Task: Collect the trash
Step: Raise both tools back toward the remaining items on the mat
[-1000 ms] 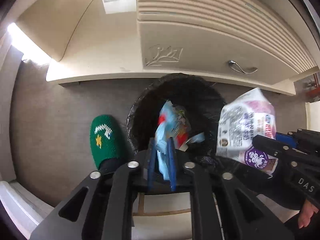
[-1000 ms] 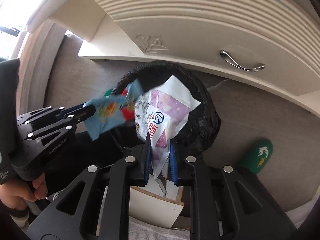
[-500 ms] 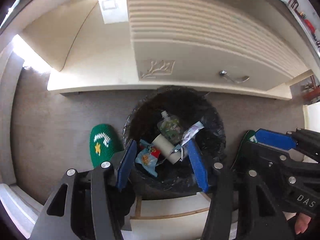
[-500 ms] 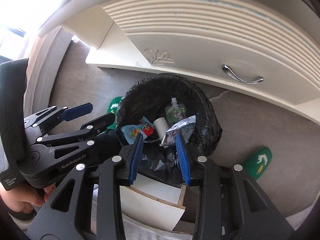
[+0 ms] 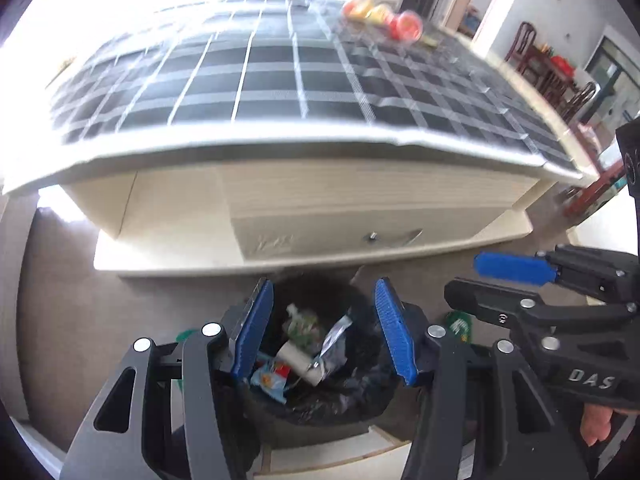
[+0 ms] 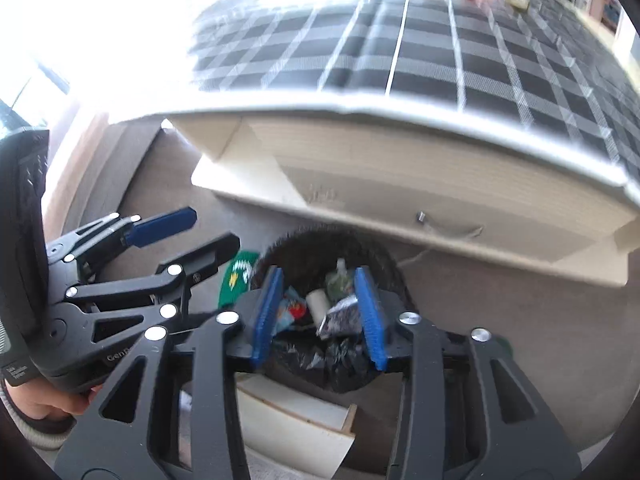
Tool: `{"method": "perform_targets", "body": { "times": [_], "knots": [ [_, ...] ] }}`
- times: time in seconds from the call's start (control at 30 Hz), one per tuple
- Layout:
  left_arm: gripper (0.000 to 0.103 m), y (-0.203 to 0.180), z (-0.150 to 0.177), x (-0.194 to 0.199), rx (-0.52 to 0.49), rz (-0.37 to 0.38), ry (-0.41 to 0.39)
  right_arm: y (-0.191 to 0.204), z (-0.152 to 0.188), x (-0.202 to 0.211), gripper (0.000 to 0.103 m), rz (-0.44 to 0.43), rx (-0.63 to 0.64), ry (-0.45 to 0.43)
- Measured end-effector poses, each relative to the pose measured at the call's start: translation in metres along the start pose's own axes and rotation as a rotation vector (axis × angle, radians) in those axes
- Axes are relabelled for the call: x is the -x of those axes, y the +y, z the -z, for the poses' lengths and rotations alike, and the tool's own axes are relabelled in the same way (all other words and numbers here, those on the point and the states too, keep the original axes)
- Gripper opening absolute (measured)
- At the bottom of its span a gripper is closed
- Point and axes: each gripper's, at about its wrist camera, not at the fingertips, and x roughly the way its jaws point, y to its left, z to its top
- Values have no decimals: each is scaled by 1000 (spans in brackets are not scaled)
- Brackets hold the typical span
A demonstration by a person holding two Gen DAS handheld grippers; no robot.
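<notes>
Both wrappers, released since the earlier frame, are seen lying in the black-lined bin [image 5: 320,360] below the checkered table [image 5: 280,72], while the left gripper [image 5: 324,332] and right gripper [image 6: 320,312] are held wide apart and empty.

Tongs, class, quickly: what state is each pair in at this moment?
Left tongs: open, holding nothing, above the trash bin.
Right tongs: open, holding nothing, above the same bin.
</notes>
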Motion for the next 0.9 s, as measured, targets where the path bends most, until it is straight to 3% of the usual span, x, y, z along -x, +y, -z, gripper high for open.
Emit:
{"method": "perform_targets", "body": {
  "times": [0.13, 0.53, 0.67, 0.9],
  "knots": [
    [54, -17, -6, 5, -67, -29, -23, -10, -11, 29, 46, -8, -14, -60],
    [54, -36, -40, 23, -114, 16, -83, -38, -46, 81, 46, 3, -32, -178],
    [54, -46, -61, 32, -155, 21, -110, -54, -61, 90, 46, -63, -72, -188],
    [57, -55, -98, 33, -182, 79, -125, -73, -89, 97, 46, -65, -87, -205]
  ]
}}
